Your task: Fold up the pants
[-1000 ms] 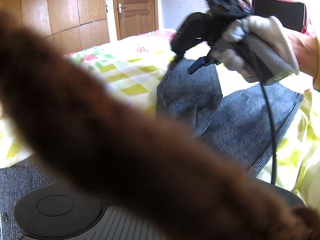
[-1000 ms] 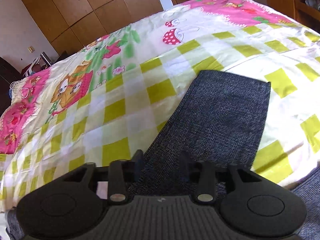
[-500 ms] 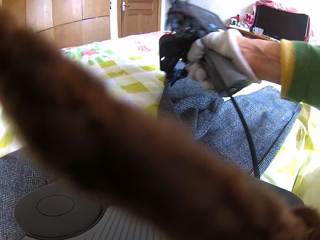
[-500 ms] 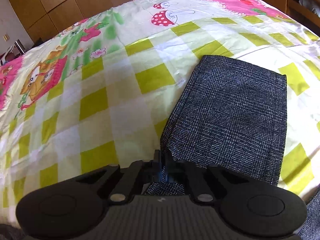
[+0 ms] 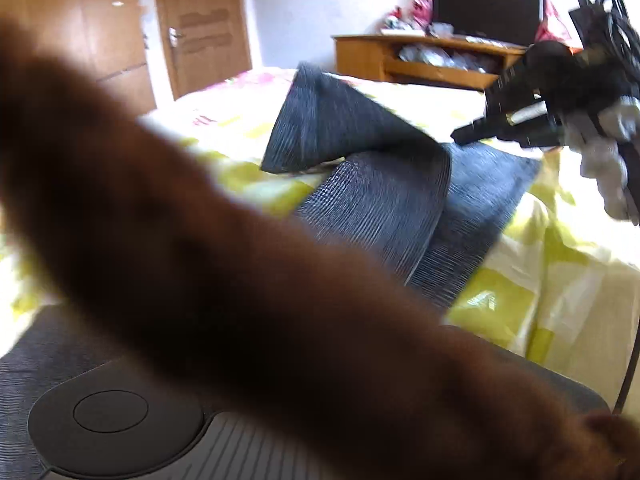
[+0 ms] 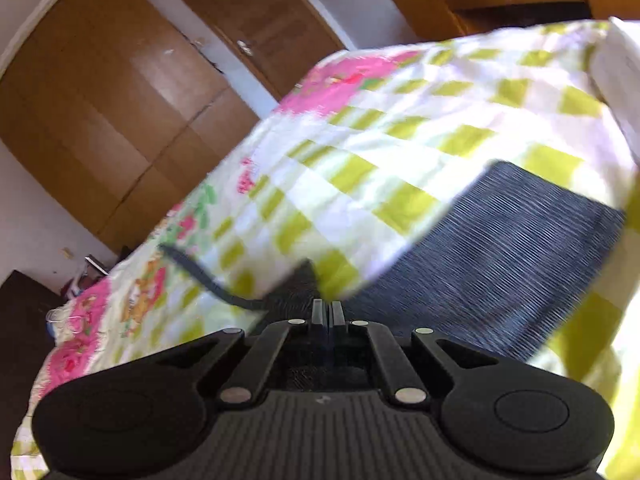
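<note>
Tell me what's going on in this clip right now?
A person with a handheld claw in each hand is folding grey pants on a checked bedspread. The right claw is shut on the pants fabric and holds it lifted off the bed, so one part stands in a raised fold. A blurred brown thing hides the left claw's fingers, so its state is unclear.

Pants: one dark grey pair [image 5: 384,200]
Bed: one, with a checked cover [image 6: 400,128]
Hand-held gripper: two, right [image 6: 327,312] and left [image 5: 120,420]
Gloved hand: one [image 5: 600,148]
Door: one [image 5: 200,36]
Wooden shelf unit: one [image 5: 400,60]
</note>
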Tool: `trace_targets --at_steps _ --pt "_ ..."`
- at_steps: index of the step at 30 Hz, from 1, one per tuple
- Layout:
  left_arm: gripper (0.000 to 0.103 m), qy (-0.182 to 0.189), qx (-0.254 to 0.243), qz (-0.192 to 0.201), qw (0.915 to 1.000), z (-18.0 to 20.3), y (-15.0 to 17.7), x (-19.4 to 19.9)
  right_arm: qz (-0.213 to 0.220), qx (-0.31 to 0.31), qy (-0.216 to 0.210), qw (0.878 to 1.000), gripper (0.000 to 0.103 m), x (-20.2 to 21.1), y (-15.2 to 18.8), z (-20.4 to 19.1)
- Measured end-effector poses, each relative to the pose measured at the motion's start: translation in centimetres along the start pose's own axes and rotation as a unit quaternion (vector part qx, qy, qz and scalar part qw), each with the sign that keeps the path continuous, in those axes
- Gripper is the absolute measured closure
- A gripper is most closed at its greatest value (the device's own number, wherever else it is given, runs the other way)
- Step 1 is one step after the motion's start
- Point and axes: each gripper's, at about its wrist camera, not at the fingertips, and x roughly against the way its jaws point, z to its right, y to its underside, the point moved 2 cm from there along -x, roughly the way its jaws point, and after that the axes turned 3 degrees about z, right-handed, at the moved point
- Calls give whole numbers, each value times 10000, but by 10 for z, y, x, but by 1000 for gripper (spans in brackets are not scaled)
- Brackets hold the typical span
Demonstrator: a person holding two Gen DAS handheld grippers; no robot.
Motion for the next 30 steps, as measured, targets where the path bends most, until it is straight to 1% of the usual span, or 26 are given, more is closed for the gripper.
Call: trace_targets --at_steps 2,4,5,6,7,8,9,10,11,12,14,16,17,18,19,20,21,22,23,25,27,30 --pt "76 82 -182 -124 9997 14 1 -8 -201 -218 204 9994 84 -3 13 29" --pt "76 164 -343 -225 9990 25 1 -15 -260 -105 389 9989 83 -3 19 43" --pt "76 174 -395 -251 9988 28 0 -17 -265 -48 308 9992 81 -1 19 44" --pt "76 176 -435 -271 9985 31 0 -20 -236 67 195 9995 80 3 18 43" --pt "76 178 -442 -281 9985 32 0 -22 -134 430 128 9989 80 7 17 35" --pt "76 184 -420 -283 9985 32 -2 -24 -23 931 135 9956 79 11 17 23" --pt "76 187 -387 -278 9987 33 -3 -25 103 1505 174 9884 79 14 20 10" --pt "76 183 -362 -267 9988 33 -3 -25 243 2072 178 9778 78 16 24 -4" --pt "76 176 -340 -252 9989 32 -4 -25 361 2738 126 9610 71 17 32 -19" --pt "75 176 -311 -242 9991 31 -4 -25 410 3322 88 9423 61 15 41 -32" --pt "75 166 -266 -228 9992 30 -3 -24 368 4381 47 8982 52 6 63 -54" --pt "75 146 -220 -235 9994 29 -1 -22 330 5277 42 8488 52 -5 87 -70" --pt "74 132 -205 -230 9994 28 0 -20 370 5778 55 8154 51 -12 101 -77" --pt "74 119 -189 -224 9995 27 2 -19 428 6122 75 7895 51 -16 111 -81" --pt "74 111 -161 -219 9996 26 2 -17 511 6490 127 7590 50 -23 123 -85" --pt "73 111 -125 -214 9996 24 3 -16 537 6773 165 7335 50 -31 132 -87" --pt "73 106 -84 -205 9997 23 3 -15 522 6992 151 7128 49 -37 139 -88" --pt "73 99 -54 -194 9997 21 3 -14 508 7146 155 6975 49 -43 145 -89" --pt "73 91 -33 -184 9998 20 3 -14 542 7205 214 6910 50 -49 147 -90" --pt "72 68 -4 -160 9998 18 3 -12 599 7202 279 6906 50 -57 146 -92" --pt "72 68 28 -132 9999 17 2 -10 524 7225 253 6889 50 -58 143 -93" --pt "72 61 57 -92 9999 15 2 -7 420 7291 -53 6831 49 -43 144 -93"
